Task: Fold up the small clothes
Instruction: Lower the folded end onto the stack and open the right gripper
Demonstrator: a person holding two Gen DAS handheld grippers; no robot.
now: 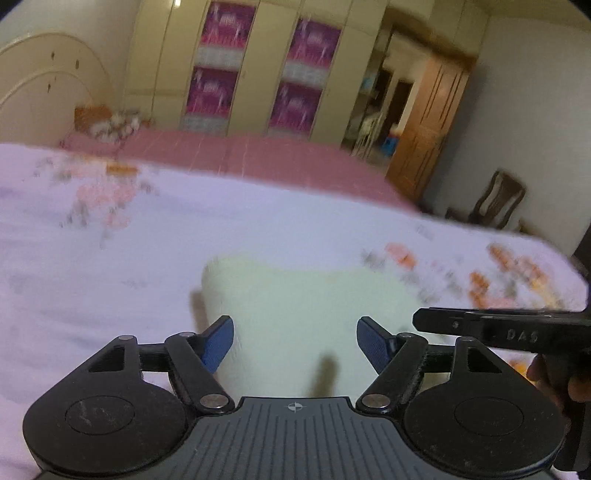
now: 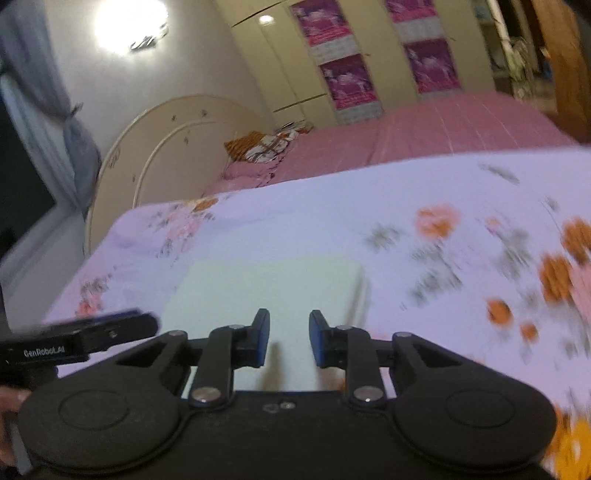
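Nearest the lens, the left gripper (image 1: 294,341) stands wide apart over 1 pale folded cloth (image 1: 295,299), nothing between its pads. Only the right wrist view shows the right gripper (image 2: 289,338) with a narrow empty gap, the cloth's squared edge on the floral sheet (image 2: 406,206), 1 ceiling lamp (image 2: 127,24) and 1 curtain (image 2: 55,110).

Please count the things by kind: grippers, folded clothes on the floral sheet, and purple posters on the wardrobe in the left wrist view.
Grippers: 2 (left gripper, right gripper)
Folded pale cloth: 1
Purple posters: 4
Total: 7
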